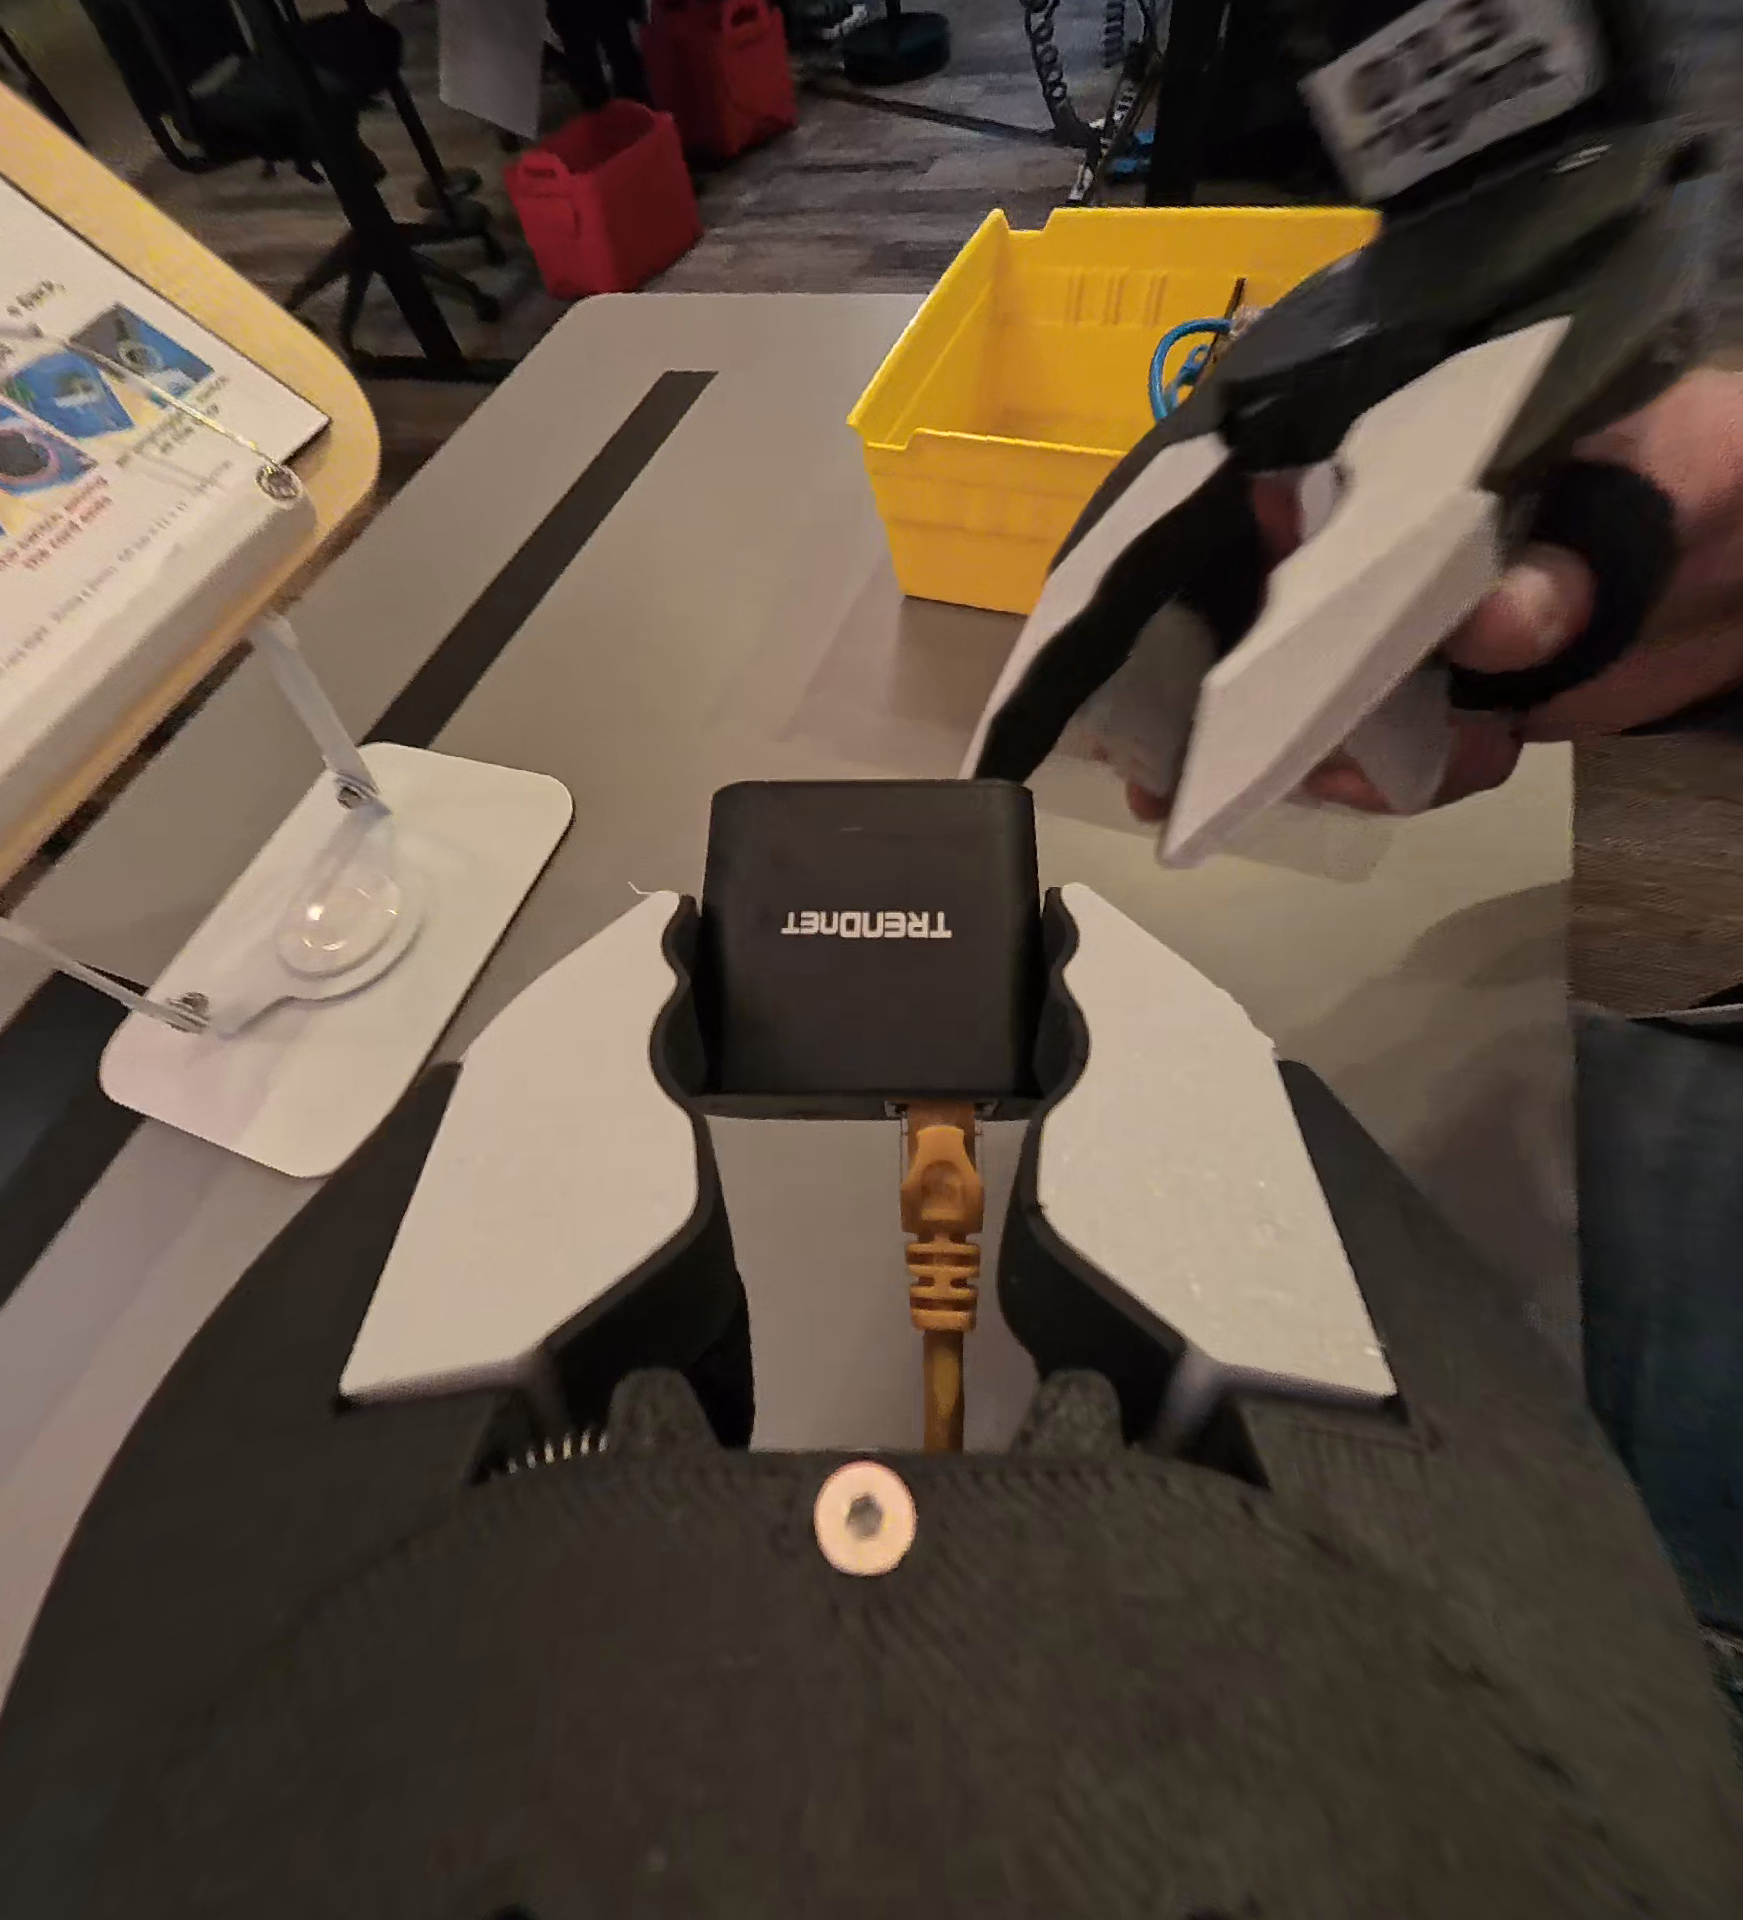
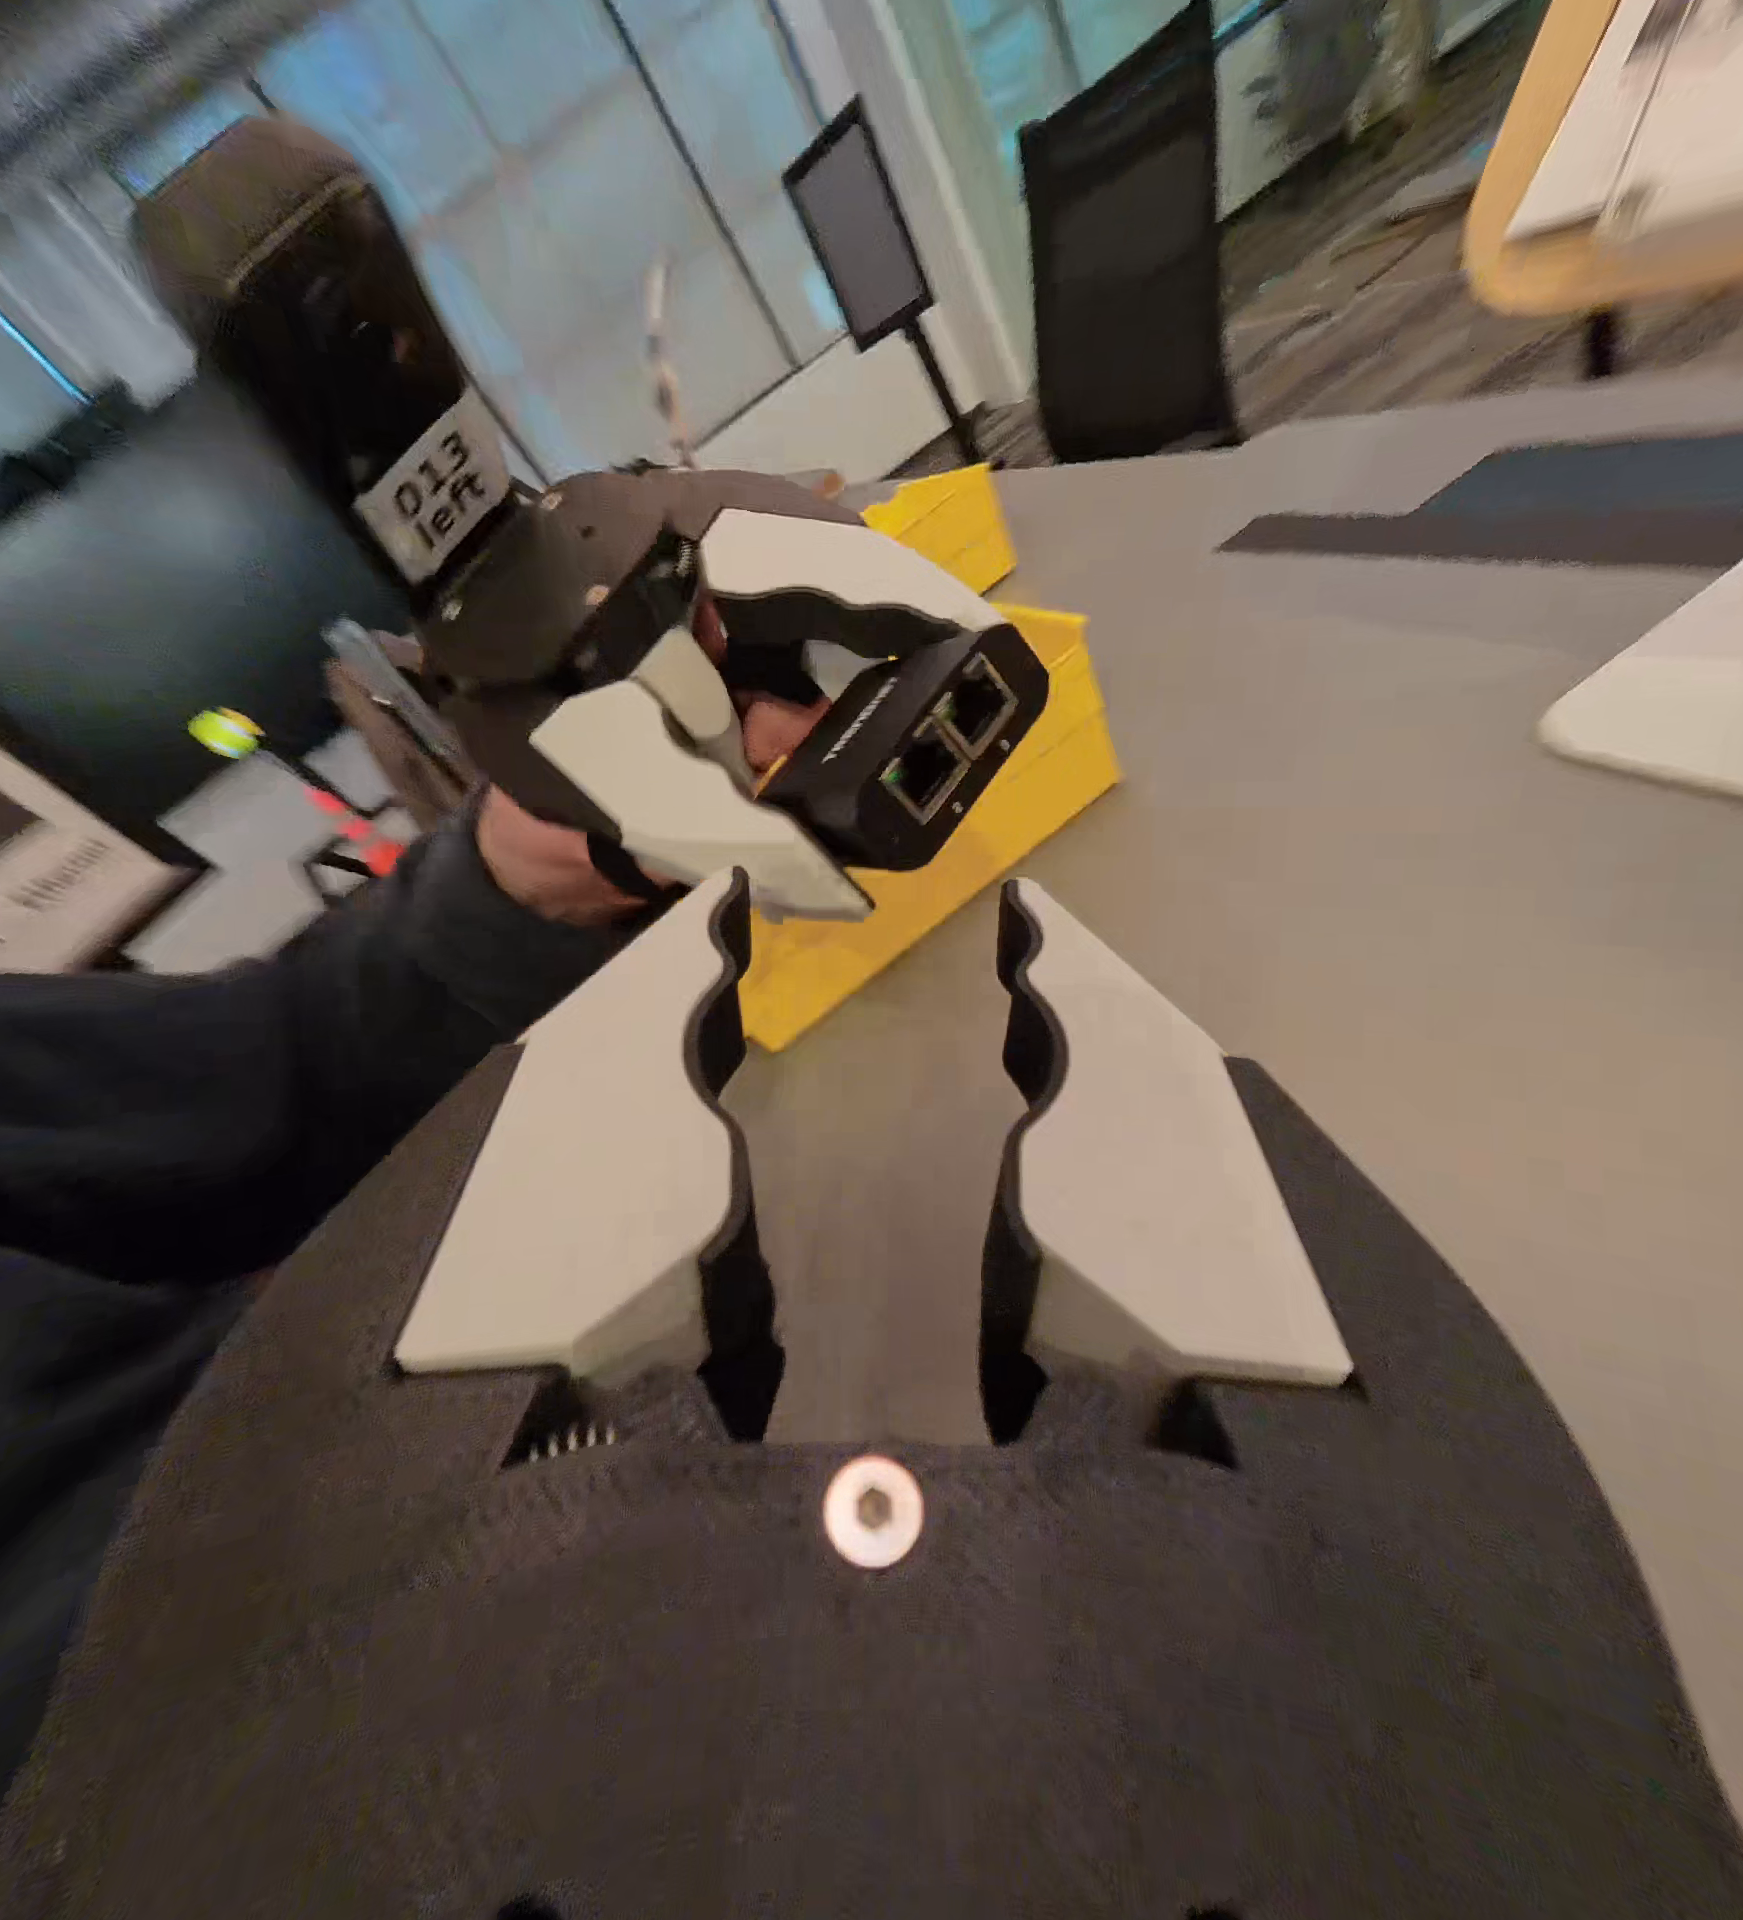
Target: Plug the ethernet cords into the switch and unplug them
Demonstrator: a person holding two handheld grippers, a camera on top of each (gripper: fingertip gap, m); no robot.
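- Your left gripper has its fingers clamped on the two sides of the black switch, holding it above the grey table.
- In the left wrist view the switch's long axis runs along the fingers: its near end faces the camera and its far end points toward the far edge of the table.
- An orange ethernet cord is plugged into the near end, its boot and cable running straight back between the fingers toward the gripper body.
- In the right wrist view the switch shows its other end, with two open ports side by side, both empty, pointing toward your right gripper.
- Your right gripper holds nothing; its fingers stand moderately apart with bare table between them. In the left wrist view it hangs just above and to the right of the switch, not touching it.
- A yellow bin sits toward the far edge of the table; a blue cable shows inside it, the rest hidden by the right gripper.
- A tilted board with a printed sheet stands on a white base at the left edge of the table.
- A dark strip runs across the tabletop.
- Beyond the table are red bins on the floor, chair legs, and a glass-walled room.
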